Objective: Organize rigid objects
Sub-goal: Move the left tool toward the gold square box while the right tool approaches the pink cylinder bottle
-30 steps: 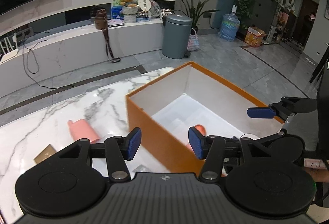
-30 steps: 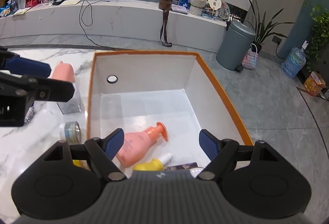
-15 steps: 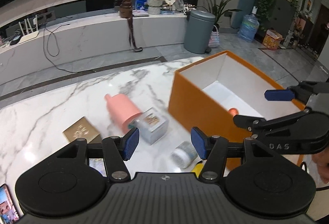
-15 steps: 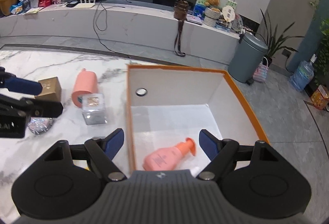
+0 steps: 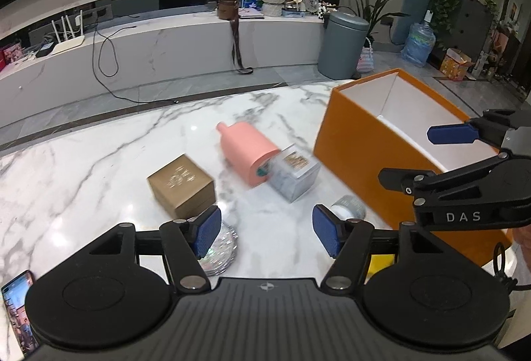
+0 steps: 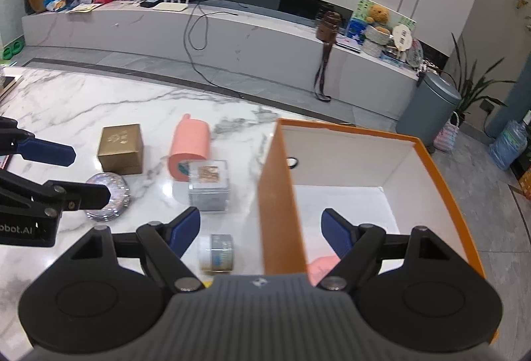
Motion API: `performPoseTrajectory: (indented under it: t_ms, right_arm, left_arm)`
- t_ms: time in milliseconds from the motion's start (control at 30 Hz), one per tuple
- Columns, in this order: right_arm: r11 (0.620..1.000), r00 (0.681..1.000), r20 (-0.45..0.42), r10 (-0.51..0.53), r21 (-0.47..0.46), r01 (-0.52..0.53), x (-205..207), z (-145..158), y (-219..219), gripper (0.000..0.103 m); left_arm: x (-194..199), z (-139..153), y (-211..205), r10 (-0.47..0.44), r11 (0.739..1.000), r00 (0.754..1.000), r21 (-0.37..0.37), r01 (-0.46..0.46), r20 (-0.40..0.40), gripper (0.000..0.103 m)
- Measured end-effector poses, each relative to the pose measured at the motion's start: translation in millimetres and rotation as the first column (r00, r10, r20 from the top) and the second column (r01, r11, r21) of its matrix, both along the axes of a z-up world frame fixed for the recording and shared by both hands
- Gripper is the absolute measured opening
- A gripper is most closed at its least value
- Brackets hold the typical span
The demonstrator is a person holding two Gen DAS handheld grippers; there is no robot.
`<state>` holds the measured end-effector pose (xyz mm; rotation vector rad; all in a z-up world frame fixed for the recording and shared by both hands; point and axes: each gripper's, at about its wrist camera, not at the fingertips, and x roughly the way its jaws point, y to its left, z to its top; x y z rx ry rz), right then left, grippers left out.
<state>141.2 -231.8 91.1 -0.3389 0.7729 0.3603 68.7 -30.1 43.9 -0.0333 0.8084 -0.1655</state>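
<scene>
An orange box (image 5: 358, 155) (image 6: 280, 205) with a white inside stands on the marble table (image 5: 83, 168) at the right. Left of it lie a pink bottle (image 5: 247, 152) (image 6: 190, 145) on its side, a clear cube box (image 5: 293, 173) (image 6: 208, 185), a gold box (image 5: 182, 186) (image 6: 121, 148), a glittery round disc (image 5: 220, 248) (image 6: 108, 196) and a small jar (image 5: 348, 206) (image 6: 219, 253). My left gripper (image 5: 267, 235) hovers over the table with its jaws opening and nothing between them. My right gripper (image 6: 260, 228) is open, straddling the box's left wall. A pink bottle (image 6: 322, 266) lies inside the box.
A phone (image 5: 18, 308) lies at the table's near left corner. Something yellow (image 5: 380, 263) peeks out beside the orange box. Beyond the table are a low marble TV bench (image 6: 199, 29), a grey bin (image 5: 343, 45) and potted plants.
Both grippers swung left, away from over the orange box toward the loose items on the table. The left jaws have widened; the right jaws keep the same spread.
</scene>
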Motion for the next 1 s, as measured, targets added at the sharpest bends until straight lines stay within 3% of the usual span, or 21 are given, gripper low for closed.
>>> performPoseTrajectory:
  t_ms: [333,667,1000]
  right_arm:
    - [0.999,0.999,-0.019,0.045,-0.004,-0.045,-4,-12,26,0.079]
    - [0.997,0.997,-0.037,0.073,-0.038,-0.074,0,-31,48,0.079]
    - [1.000,0.999,-0.034,0.025,0.017,-0.024,26,-44,61,0.079]
  left_arm:
    - [-6,-21,21,0.012,0.999,1.000,0.032,-0.012,-0.025,0.079]
    - [6,-34,44,0.055,0.998,0.998,-0.008,-0.055,-0.020,0.079]
    - [26,-49,67,0.123,0.991,0.992,-0.049,-0.125,-0.029,0.080]
